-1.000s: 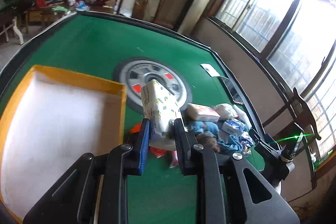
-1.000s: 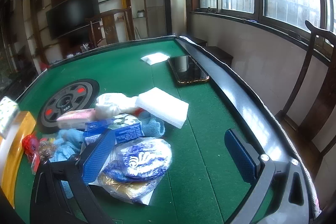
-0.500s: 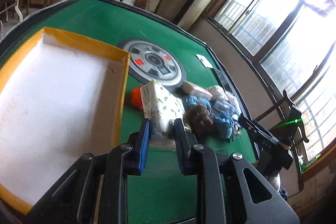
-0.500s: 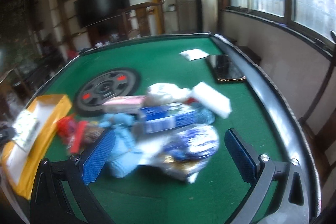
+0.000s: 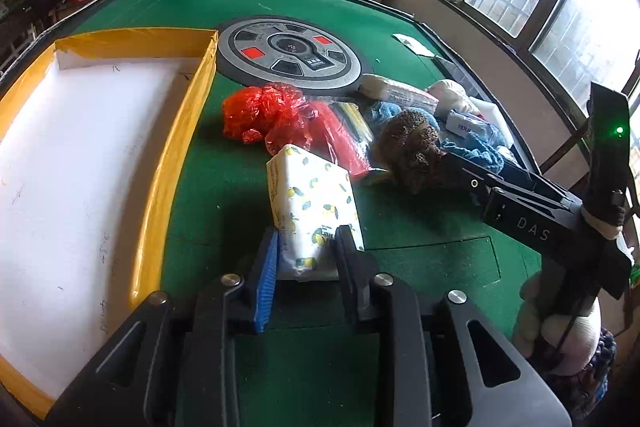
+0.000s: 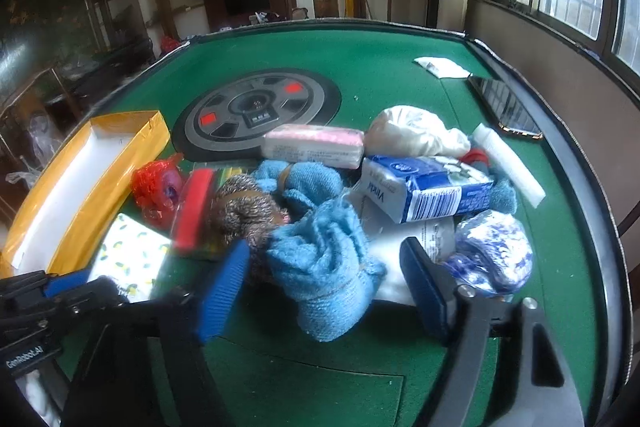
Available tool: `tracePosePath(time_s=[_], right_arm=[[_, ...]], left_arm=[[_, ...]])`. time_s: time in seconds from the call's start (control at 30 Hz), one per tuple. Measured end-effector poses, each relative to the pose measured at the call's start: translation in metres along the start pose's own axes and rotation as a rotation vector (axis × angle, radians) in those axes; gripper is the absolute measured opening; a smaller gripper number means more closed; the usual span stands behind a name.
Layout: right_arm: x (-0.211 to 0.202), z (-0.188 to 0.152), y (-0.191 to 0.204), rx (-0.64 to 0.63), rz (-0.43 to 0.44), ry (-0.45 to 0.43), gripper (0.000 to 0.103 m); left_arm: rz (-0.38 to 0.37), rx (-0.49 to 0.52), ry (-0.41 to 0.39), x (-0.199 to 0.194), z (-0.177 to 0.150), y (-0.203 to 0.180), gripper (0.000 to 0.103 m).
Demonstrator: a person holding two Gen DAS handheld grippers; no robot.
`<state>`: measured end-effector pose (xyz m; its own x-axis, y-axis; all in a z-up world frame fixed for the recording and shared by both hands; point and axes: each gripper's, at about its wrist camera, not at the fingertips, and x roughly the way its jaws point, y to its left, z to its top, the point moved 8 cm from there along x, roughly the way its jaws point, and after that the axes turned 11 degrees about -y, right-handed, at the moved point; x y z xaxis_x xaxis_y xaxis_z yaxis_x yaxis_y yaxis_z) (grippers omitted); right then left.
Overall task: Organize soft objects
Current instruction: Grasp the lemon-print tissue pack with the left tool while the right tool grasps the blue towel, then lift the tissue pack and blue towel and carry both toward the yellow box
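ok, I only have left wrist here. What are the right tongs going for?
Observer: The right tongs straddle the light blue cloth. They have just been closing and are not gripping it yet.
Operator: Anything hidden behind them?
Observer: Yes, a blue-and-white patterned pouch lies right beside the cloth, on the window side.
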<state>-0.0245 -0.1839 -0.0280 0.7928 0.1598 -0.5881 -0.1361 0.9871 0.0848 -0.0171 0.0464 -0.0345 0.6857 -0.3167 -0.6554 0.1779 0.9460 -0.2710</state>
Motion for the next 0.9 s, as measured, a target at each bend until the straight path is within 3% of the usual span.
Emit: tracePosePath(time_s=[0.37, 0.4, 0.47, 0.53, 0.9], right_arm=[[0.0, 0.007, 0.006, -0.014, 0.002, -0.01, 0.072], [0.0, 0.007, 0.008, -0.014, 0.007, -0.008, 0.069], [-0.002, 0.007, 0.011, -0.017, 0.019, -0.015, 0.045], [-0.006, 0.008, 0.014, -0.014, 0.036, -0.017, 0.037], [-0.045, 0.007, 0.012, 0.03, 0.062, -0.067, 0.036]], left_arm=[[0.022, 0.031, -0.011, 0.0, -0.002, -0.003, 0.028], [0.021, 0.046, -0.022, -0.002, -0.001, -0.005, 0.025], [0.02, 0.073, -0.044, -0.009, 0.001, -0.009, 0.022], [0.03, 0.097, -0.062, -0.015, 0.004, -0.012, 0.021], [0.137, 0.214, -0.211, -0.064, 0.024, -0.023, 0.02]])
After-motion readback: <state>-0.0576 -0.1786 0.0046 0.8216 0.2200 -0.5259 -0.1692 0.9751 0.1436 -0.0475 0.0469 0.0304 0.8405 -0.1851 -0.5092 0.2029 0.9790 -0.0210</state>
